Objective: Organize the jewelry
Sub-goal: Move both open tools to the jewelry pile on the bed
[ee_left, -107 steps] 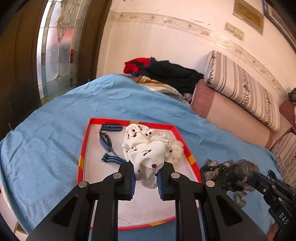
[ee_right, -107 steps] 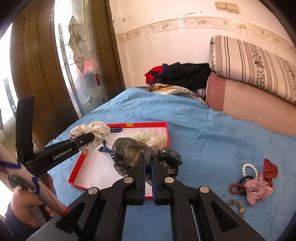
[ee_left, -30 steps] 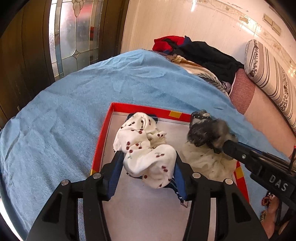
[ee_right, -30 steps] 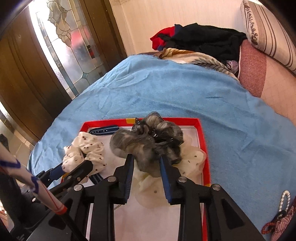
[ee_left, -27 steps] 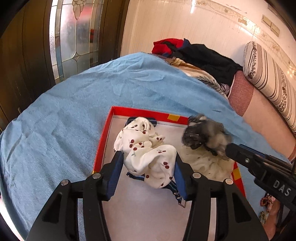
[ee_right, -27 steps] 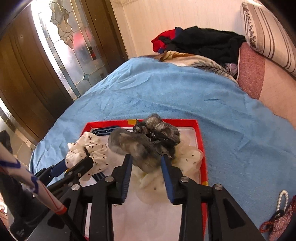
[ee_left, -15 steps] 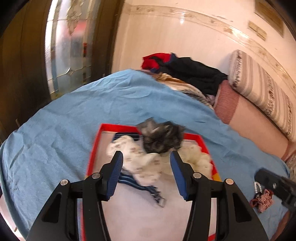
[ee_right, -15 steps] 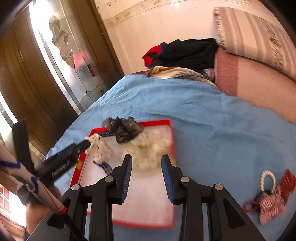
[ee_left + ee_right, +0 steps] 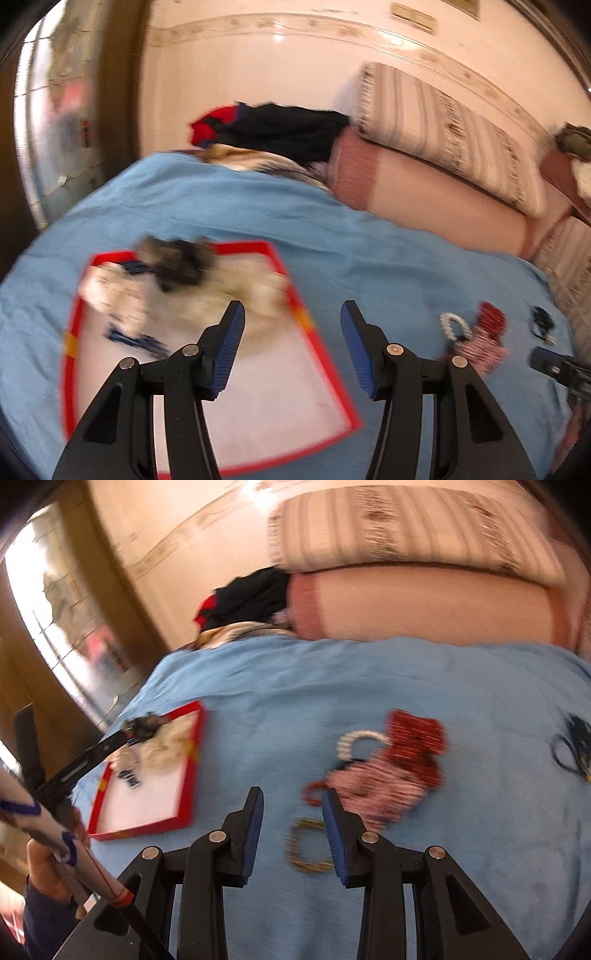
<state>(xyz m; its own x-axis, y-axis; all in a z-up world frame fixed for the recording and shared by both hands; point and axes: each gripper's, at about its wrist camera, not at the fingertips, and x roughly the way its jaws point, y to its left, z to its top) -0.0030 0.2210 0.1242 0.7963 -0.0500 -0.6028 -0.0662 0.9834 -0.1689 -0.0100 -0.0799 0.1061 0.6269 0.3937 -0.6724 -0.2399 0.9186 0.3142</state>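
Item: jewelry pile point(image 9: 384, 764) on the blue bedspread point(image 9: 295, 686), well apart from the red tray point(image 9: 188, 775).

Handling: judged light, soft, snag-prone; best pinched at a fabric fold.

Right gripper point(image 9: 292, 834) was held wide, empty, near the pile. Left gripper point(image 9: 291, 347) was held wide, empty.

Open bedspread was noted between pile and tray.

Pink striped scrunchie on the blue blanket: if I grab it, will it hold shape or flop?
The pink striped scrunchie looks like gathered fabric, so it probably squashes and droops. It touches the red scrunchie and pearl ring, so those may drag along. Probably light.
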